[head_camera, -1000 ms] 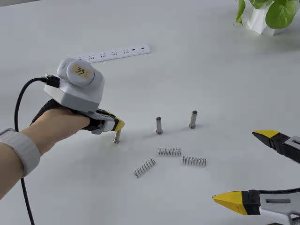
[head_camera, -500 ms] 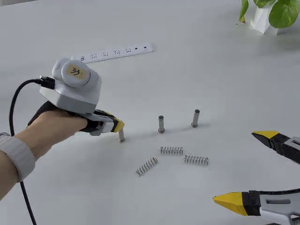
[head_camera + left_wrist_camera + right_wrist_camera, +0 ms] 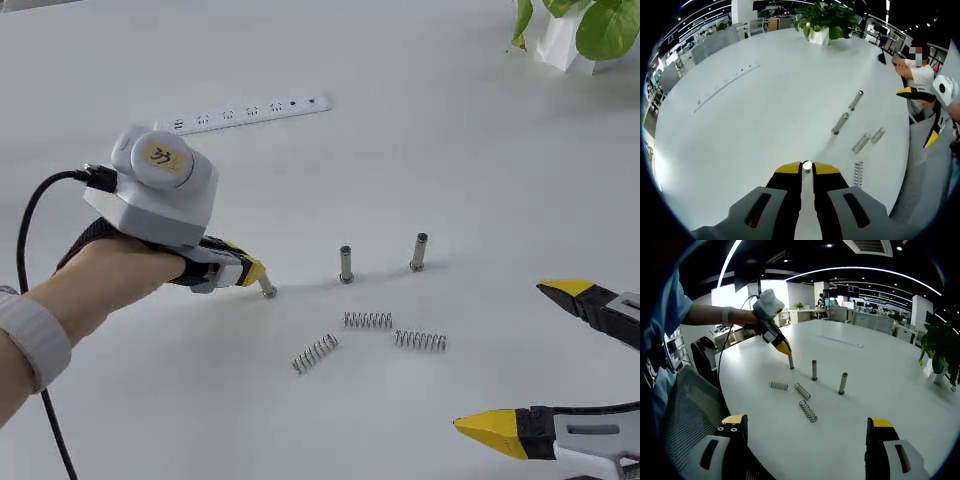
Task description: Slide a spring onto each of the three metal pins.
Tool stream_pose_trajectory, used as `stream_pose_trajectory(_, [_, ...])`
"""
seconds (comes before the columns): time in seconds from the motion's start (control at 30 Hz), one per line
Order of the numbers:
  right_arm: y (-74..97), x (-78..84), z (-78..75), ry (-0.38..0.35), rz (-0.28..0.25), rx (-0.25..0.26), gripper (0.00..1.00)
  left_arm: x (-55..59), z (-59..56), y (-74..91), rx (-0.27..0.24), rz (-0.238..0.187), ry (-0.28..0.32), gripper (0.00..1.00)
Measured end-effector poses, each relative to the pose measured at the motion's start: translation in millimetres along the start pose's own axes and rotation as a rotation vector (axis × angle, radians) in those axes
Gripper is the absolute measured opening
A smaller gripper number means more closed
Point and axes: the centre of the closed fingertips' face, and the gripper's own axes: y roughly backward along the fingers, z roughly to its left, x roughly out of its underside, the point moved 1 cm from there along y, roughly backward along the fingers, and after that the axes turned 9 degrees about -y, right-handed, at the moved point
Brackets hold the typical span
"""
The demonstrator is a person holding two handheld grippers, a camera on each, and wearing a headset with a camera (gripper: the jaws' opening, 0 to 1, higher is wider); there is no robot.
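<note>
On white office table [image 3: 450, 150] | left tool [image 3: 256, 272] clamped on pin [image 3: 269, 290]; right tool [image 3: 498, 355] wide apart, empty

White round table [image 3: 450, 150], mesh chair [image 3: 685, 410], ceiling light strips [image 3: 732, 261]

White table [image 3: 450, 150], three springs [image 3: 368, 320] lying loose, two upright pins [image 3: 346, 264], power strip [image 3: 243, 112], potted plant [image 3: 570, 30]
</note>
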Motion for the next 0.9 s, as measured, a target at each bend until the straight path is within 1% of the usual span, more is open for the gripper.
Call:
stream_pose_trajectory(0.17, [-0.8,-0.2,1.3,0.0,-0.001,-0.003,0.98,0.0,-0.4,0.3,-0.001,0.003,-0.007,0.04])
stream_pose_trajectory(0.27, [-0.9,-0.2,1.5,-0.002,-0.002,-0.003,0.98,0.0,-1.2,0.1,-0.001,0.006,-0.023,0.05])
stream_pose_trajectory(0.3, [-0.9,-0.4,1.7,-0.001,-0.003,-0.004,0.98,-0.3,-1.6,0.0,-0.002,0.004,-0.034,0.05])
stream_pose_trajectory(0.43, [-0.5,-0.6,1.6,-0.001,-0.004,-0.002,0.98,-1.3,-2.6,-1.3,0.0,-0.008,-0.044,0.05])
stream_pose_trajectory(0.53, [0.1,-0.5,1.3,-0.001,-0.005,0.001,0.98,-1.1,-4.9,-2.1,0.0,-0.008,-0.057,0.05])
stream_pose_trajectory(0.73, [-0.6,-0.1,2.2,-0.004,-0.003,0.0,0.98,-0.4,-2.2,-2.4,-0.006,-0.013,-0.06,0.05])
stream_pose_trajectory(0.9, [-1.7,-0.5,3.2,-0.003,-0.002,-0.003,0.98,-0.6,-2.0,-3.5,-0.011,-0.024,-0.082,0.05])
